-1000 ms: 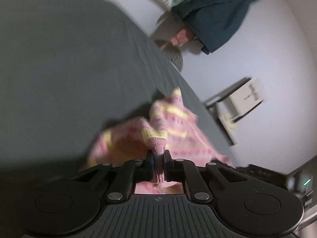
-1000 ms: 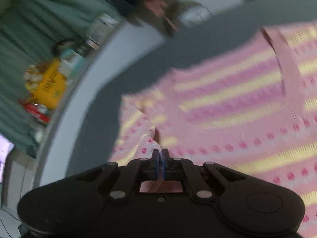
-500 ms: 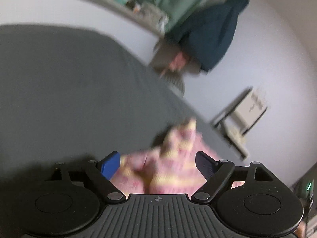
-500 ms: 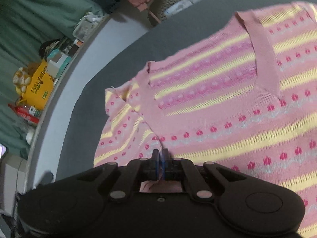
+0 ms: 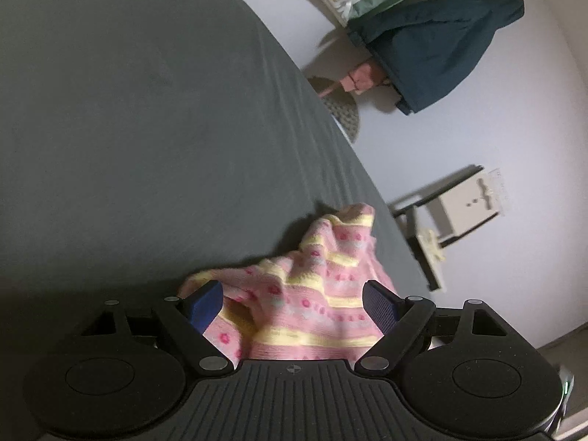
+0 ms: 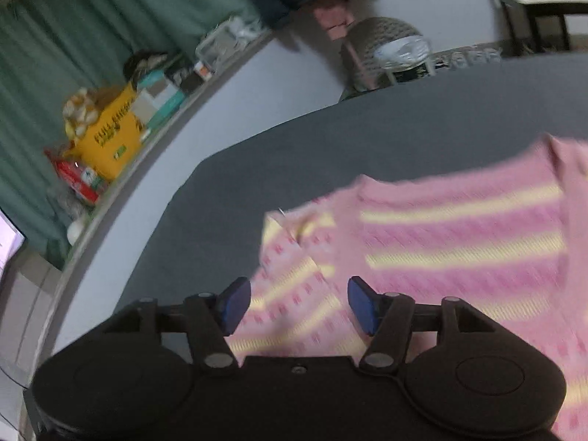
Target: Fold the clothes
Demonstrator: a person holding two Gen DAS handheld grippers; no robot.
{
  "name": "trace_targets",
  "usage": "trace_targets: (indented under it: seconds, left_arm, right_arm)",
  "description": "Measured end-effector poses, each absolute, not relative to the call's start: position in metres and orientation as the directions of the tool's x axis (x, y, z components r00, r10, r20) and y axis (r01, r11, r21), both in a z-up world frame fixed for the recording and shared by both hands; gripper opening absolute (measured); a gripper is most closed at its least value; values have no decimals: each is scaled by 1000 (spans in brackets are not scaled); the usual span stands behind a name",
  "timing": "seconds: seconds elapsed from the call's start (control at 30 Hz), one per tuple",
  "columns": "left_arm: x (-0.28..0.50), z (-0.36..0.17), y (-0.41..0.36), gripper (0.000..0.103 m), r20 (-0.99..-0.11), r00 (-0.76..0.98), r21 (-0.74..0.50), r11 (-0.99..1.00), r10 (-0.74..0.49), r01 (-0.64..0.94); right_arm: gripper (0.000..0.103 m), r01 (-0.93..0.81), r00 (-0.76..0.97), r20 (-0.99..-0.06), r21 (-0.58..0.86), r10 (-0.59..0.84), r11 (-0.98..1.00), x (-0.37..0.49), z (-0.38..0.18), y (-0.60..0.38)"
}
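Note:
A pink knitted sweater [image 6: 459, 242] with yellow stripes and pink dots lies spread on a dark grey bed [image 6: 330, 147]. In the right wrist view its shoulder and a folded sleeve lie just beyond my right gripper [image 6: 299, 303], which is open and holds nothing. In the left wrist view a crumpled part of the same sweater [image 5: 312, 286] lies bunched near the bed [image 5: 147, 128] edge. My left gripper [image 5: 292, 303] hangs open over this bunch, blue pads wide apart, nothing pinched.
A dark blue jacket [image 5: 433, 44] hangs on the white wall. A woven basket [image 6: 386, 47] and a small white table [image 5: 466, 205] stand on the floor beside the bed. A ledge with a yellow bag [image 6: 110, 136] and clutter runs along green curtains.
Both grippers were shut on the sweater a second ago. The left let go first, dropping its bunch on the bed; the right has now opened too and released the sleeve.

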State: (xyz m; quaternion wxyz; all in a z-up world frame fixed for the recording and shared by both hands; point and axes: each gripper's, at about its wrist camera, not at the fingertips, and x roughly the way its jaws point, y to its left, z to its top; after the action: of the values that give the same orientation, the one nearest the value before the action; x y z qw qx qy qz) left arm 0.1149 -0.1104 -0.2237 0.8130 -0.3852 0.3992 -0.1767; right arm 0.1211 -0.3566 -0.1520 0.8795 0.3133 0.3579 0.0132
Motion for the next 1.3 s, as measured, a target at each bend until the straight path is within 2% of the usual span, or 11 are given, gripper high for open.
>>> trace_targets:
  seconds: [0.13,0.27,0.3,0.37,0.53,0.8,0.93,0.97,1.0,1.13,1.3]
  left_arm:
    - [120,-235,-124,81,-531,631,-750,661,-566,-37]
    - [126,-237,-128,59,-550,656,-725,685,-517,-68]
    - [127,-239,-126,51,-553,660,-730,678,-508,-90]
    - [129,-244,-122,45,-552,662,-746,655,-507,-121]
    - [133,-254,-119,8,-564,679,-752,633,-471,-186]
    - [125,-264,-109,6,-543,736,-769,591,-405,-243]
    - [135,-264,-108,7,-535,712,-783,583,-455,-216]
    - [136,-264,-106,7,-534,702,-792,570,-471,-219]
    - [135,-263,-102,13,-534,693,-797,562,-484,-222]
    - [127,-246,-98,13,-535,698,-780,596,-476,-191]
    - [113,-218,-98,14,-477,745,-732,680,-467,-41]
  right_arm:
    - [52,188,700,-668,515,253,836,177,-137,-343]
    - [49,185,628,-742,435,235,881,220,-138,-323]
    - [45,183,607,-762,409,225,894,230,-140,-318]
    - [11,199,597,-773,404,217,893,239,-146,-315]
    - [6,255,598,-774,428,206,867,251,-163,-314]
    - [9,309,602,-772,461,203,832,260,-182,-318]
    - [60,263,610,-758,469,231,843,244,-169,-331]
    - [65,251,612,-754,471,238,846,240,-166,-335]
    - [65,239,613,-751,473,245,848,236,-163,-338]
    - [57,139,587,-749,467,307,873,174,-157,-354]
    - [34,172,562,-764,483,317,858,107,-175,-362]
